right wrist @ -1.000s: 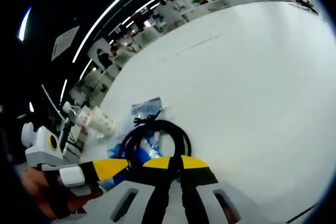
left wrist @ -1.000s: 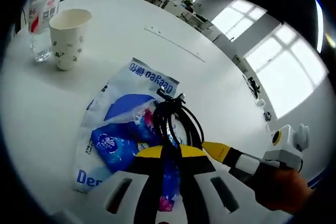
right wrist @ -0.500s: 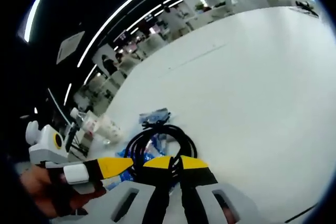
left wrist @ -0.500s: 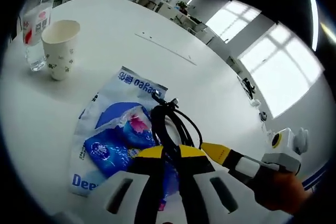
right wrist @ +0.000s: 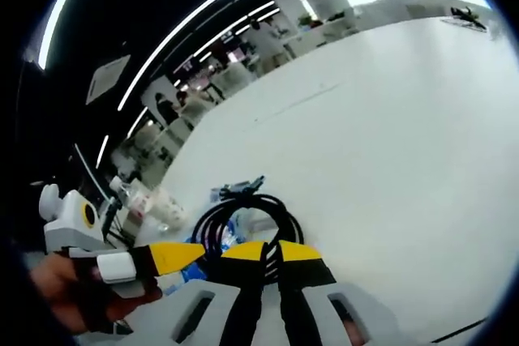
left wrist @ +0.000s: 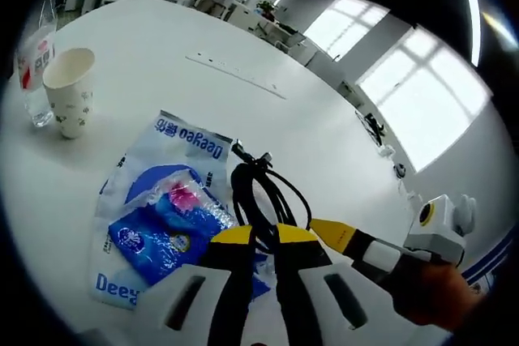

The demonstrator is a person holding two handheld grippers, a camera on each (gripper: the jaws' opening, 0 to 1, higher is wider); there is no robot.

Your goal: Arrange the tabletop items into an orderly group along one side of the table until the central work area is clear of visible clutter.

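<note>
Both grippers, left (left wrist: 264, 237) and right (right wrist: 272, 250), clamp one coiled black cable (left wrist: 261, 192); one blue-white plastic packet (left wrist: 158, 216) lies at eight o'clock, one paper cup (left wrist: 68, 91) at ten.

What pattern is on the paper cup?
White paper cup with small dark floral specks, clearest in the left gripper view.
</note>
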